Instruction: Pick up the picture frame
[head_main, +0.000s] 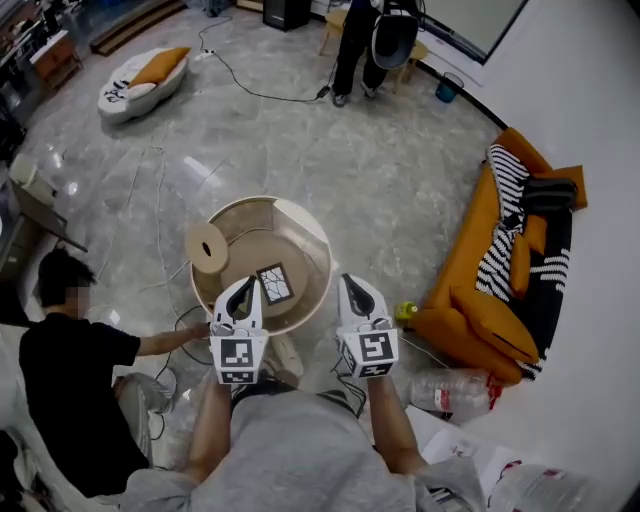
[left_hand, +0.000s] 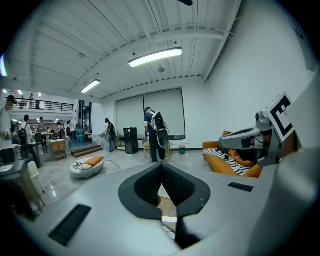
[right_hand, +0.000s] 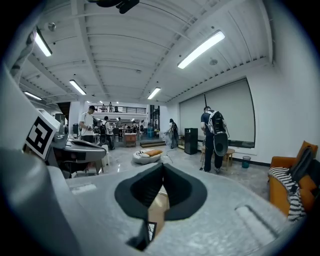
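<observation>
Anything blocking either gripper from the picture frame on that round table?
Nothing visible. The picture frame sits in the open on the round table, between the tips of the left gripper and right gripper. The round wooden disc sits apart, to its left.

My left gripper (head_main: 243, 288) covers the near rim of the round table (head_main: 320, 245). The design on the picture frame (head_main: 275, 283) is too small to tell. In its own view, my right gripper (right_hand: 162, 172) hides most of that frame.
</observation>
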